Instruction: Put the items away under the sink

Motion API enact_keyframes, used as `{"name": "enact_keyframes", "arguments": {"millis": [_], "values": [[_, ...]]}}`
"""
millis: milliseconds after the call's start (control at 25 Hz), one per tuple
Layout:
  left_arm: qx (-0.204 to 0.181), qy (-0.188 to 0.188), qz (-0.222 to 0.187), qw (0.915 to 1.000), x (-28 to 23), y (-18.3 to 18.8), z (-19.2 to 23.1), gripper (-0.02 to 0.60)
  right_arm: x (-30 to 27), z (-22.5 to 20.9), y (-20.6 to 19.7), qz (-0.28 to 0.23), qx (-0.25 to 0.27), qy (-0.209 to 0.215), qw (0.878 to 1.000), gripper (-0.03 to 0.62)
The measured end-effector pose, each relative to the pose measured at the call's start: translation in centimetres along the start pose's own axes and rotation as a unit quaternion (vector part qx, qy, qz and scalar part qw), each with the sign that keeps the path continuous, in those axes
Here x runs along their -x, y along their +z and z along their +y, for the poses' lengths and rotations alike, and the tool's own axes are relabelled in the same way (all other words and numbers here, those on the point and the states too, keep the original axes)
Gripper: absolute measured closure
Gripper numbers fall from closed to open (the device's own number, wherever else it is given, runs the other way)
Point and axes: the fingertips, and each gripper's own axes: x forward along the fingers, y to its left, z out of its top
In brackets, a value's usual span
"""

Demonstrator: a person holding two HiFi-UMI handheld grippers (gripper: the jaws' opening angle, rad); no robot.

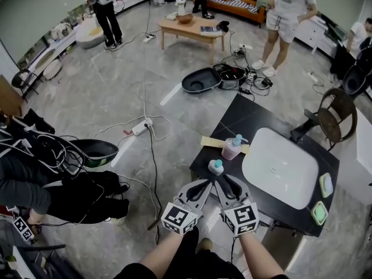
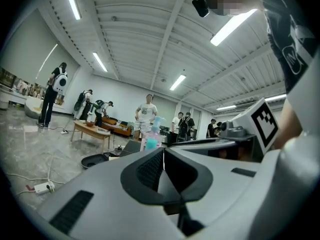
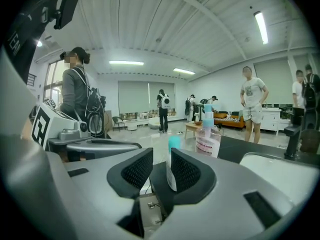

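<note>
I've stowed nothing: pump bottle left of the sink, small bottle between my parted right tongs, left tongs closed.

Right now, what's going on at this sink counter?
A person stands at a black counter with a white sink, holding a tool in each hand. The right tool has its jaws apart, with a small teal-capped bottle just at their tips, not clamped. The left tool is shut and empty beside it. A pink pump bottle stands further back. Both bottles are on the counter.
</note>
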Motion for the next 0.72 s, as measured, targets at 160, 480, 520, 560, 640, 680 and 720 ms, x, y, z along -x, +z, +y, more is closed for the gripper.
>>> {"name": "enact_keyframes", "arguments": {"millis": [160, 480, 520, 560, 640, 680, 720], "values": [[0.008, -0.004, 0.009, 0.9999, -0.4, -0.3, 0.6, 0.571, -1.1, -0.4, 0.1, 0.015, 0.002, 0.0, 1.0, 0.476], [0.007, -0.007, 0.022, 0.9997, -1.5, -0.1, 2.2, 0.571, -4.0, -2.1, 1.5, 0.019, 0.001, -0.005, 1.0, 0.447], [0.007, -0.007, 0.022, 0.9997, -1.6, -0.6, 2.2, 0.571, -4.0, -2.2, 1.0, 0.019, 0.003, -0.004, 1.0, 0.447], [0.007, -0.007, 0.022, 0.9997, -1.5, -1.1, 2.2, 0.571, -4.1, -2.2, 0.6, 0.02, 0.004, -0.003, 1.0, 0.447], [0.006, -0.005, 0.024, 0.9997, -1.5, -1.5, 2.4, 0.571, -4.5, -2.2, 0.2, 0.022, 0.005, 0.0, 1.0, 0.447], [0.005, -0.004, 0.025, 0.9997, -1.4, -1.6, 2.6, 0.571, -4.7, -2.2, 0.2, 0.023, 0.006, 0.001, 1.0, 0.447], [0.005, -0.003, 0.026, 0.9997, -1.4, -1.5, 2.8, 0.571, -4.9, -2.3, 0.1, 0.025, 0.006, 0.001, 1.0, 0.447]]}}
